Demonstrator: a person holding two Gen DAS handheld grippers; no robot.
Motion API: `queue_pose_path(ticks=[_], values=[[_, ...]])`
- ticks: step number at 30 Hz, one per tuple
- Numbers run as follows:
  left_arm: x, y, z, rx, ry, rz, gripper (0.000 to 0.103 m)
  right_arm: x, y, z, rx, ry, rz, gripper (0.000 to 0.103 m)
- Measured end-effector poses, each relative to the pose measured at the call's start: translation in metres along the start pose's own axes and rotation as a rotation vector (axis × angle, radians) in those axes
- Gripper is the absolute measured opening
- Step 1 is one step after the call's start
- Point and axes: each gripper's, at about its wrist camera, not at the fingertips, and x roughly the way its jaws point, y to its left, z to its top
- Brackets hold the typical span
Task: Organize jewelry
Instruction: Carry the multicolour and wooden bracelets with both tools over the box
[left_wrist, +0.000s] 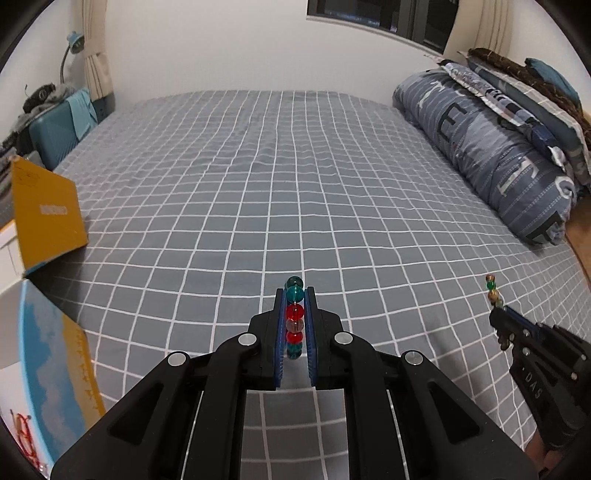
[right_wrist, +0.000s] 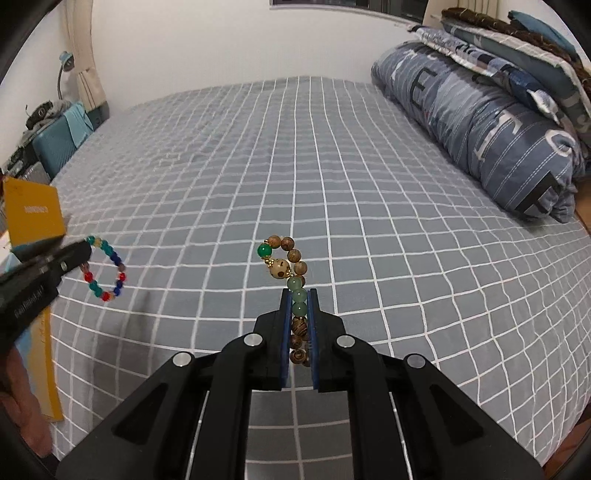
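Note:
My left gripper (left_wrist: 294, 295) is shut on a bracelet of red, teal and blue glass beads (left_wrist: 294, 314), held edge-on above the bed. In the right wrist view the same bracelet (right_wrist: 105, 268) hangs as a ring from the left gripper (right_wrist: 79, 253) at the left. My right gripper (right_wrist: 299, 295) is shut on a bracelet of brown wooden and green beads (right_wrist: 286, 262), which curls up past the fingertips. In the left wrist view that bracelet (left_wrist: 493, 291) sticks up from the right gripper (left_wrist: 500, 314) at the far right.
A bed with a grey checked sheet (left_wrist: 277, 166) fills both views. A rolled blue quilt and pillows (left_wrist: 491, 147) lie along the right side. A yellow box with an open lid (left_wrist: 48, 214) stands at the left edge, with a blue and yellow panel (left_wrist: 55, 354) below it.

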Motion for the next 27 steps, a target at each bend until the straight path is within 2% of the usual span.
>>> queue_pose_path(ticks=[4,15,18,27], values=[[-0.017,0.002,-0.006,-0.007,-0.012,-0.011,0.009,-0.023,0.007,0.0,-0.007,-0.039,-0.001,0.007],[-0.079,0.023,-0.021,-0.017,-0.067,0.025,0.009,-0.066,0.041,-0.012,-0.032,-0.078,0.044,0.007],[-0.096,0.033,-0.029,-0.023,-0.073,0.061,0.009,-0.076,0.057,-0.015,-0.053,-0.088,0.057,0.007],[-0.14,0.079,-0.05,-0.071,-0.096,0.1,0.009,-0.1,0.116,-0.022,-0.112,-0.11,0.122,0.008]])
